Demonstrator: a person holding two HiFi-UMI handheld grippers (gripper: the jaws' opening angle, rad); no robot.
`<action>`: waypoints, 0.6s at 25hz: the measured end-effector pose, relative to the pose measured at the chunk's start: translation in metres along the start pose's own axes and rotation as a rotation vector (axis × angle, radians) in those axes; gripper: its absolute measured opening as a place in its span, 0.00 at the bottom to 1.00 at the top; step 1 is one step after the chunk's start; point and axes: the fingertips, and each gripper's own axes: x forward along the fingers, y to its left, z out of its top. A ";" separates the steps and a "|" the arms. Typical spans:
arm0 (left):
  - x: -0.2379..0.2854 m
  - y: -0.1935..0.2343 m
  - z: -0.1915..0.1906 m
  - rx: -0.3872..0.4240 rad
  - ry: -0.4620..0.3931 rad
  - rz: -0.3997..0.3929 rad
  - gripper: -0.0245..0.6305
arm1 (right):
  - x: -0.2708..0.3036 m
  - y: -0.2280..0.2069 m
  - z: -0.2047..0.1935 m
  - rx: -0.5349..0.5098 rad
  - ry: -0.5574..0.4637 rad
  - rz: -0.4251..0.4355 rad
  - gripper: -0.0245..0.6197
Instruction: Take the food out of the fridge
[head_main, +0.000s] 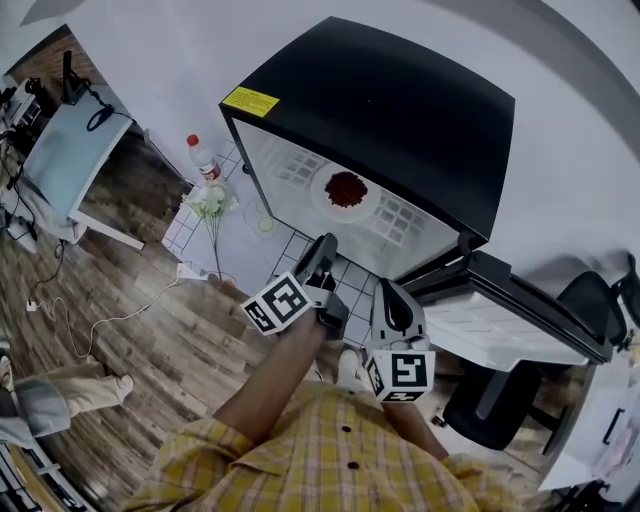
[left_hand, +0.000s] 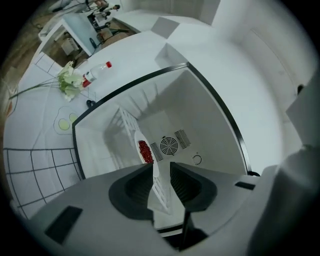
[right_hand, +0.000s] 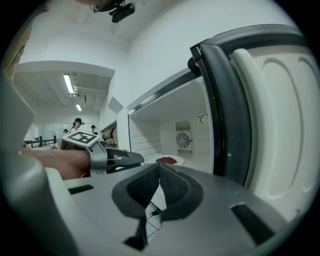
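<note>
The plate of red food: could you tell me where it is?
In the head view, the plate sits on the wire shelf in the fridge, beyond the left gripper.

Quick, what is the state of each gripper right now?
Left gripper: open, holding nothing.
Right gripper: closed, holding nothing.

Yellow plaid shirt (head_main: 330, 455) with dark buttons at six o'clock in the head view, sleeves stopping above the forearms, left gripper (head_main: 325, 245) and right gripper (head_main: 388, 292) grey-shelled with black jaw pads, each carrying a white cube with black square markers.
</note>
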 end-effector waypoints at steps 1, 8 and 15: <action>0.003 0.004 0.000 -0.040 -0.004 0.003 0.19 | 0.002 0.000 0.000 -0.001 0.002 0.000 0.05; 0.031 0.027 0.004 -0.234 -0.013 0.031 0.20 | 0.015 -0.005 -0.004 -0.002 0.015 -0.006 0.05; 0.053 0.048 0.004 -0.301 -0.012 0.084 0.21 | 0.025 -0.012 -0.006 0.008 0.021 -0.016 0.05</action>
